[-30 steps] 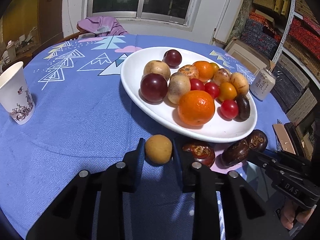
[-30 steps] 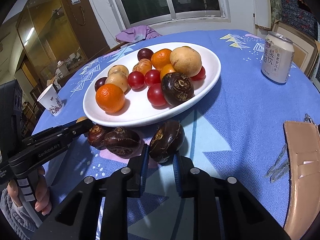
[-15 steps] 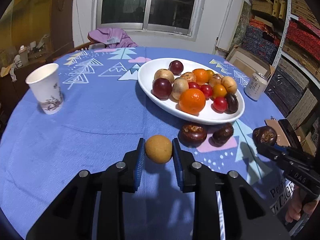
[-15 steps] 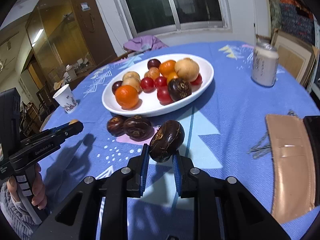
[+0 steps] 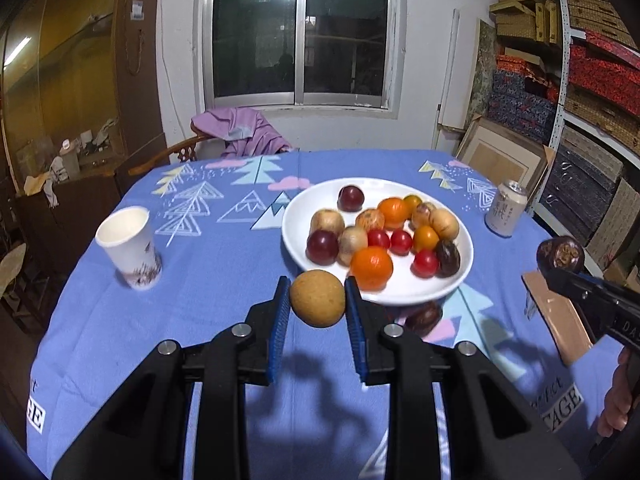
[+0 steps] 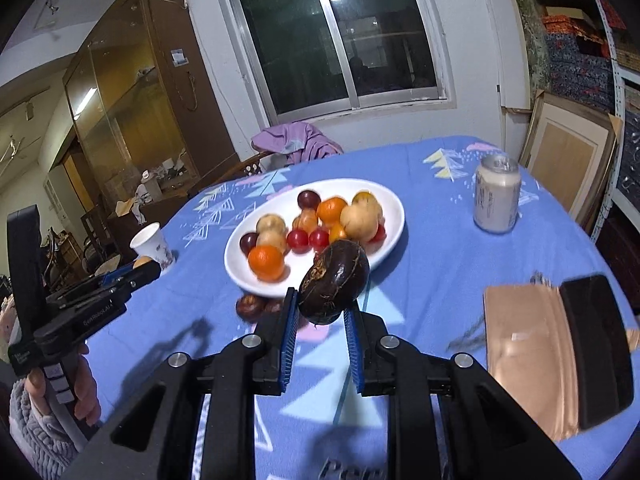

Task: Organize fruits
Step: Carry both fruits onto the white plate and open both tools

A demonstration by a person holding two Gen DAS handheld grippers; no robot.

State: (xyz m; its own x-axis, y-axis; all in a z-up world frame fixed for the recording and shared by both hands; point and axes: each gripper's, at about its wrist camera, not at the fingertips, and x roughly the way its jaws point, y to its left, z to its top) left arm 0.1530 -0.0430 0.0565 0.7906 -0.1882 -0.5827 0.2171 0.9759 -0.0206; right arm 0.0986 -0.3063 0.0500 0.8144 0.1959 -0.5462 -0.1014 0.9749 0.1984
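Note:
My left gripper is shut on a tan round fruit and holds it high above the blue tablecloth, in front of the white plate that holds several fruits. My right gripper is shut on a dark brown fruit, also raised above the table; it shows in the left wrist view at the right. Two dark fruits lie on the cloth by the plate's near rim, one seen in the left wrist view.
A paper cup stands at the left. A drink can stands right of the plate. A tan wallet-like case with a black object lies at the right edge. A chair with purple cloth stands behind the table.
Both grippers have lifted up and back from the table with their fruits still held. The plate and the two dark fruits on the cloth now look farther away and lower.

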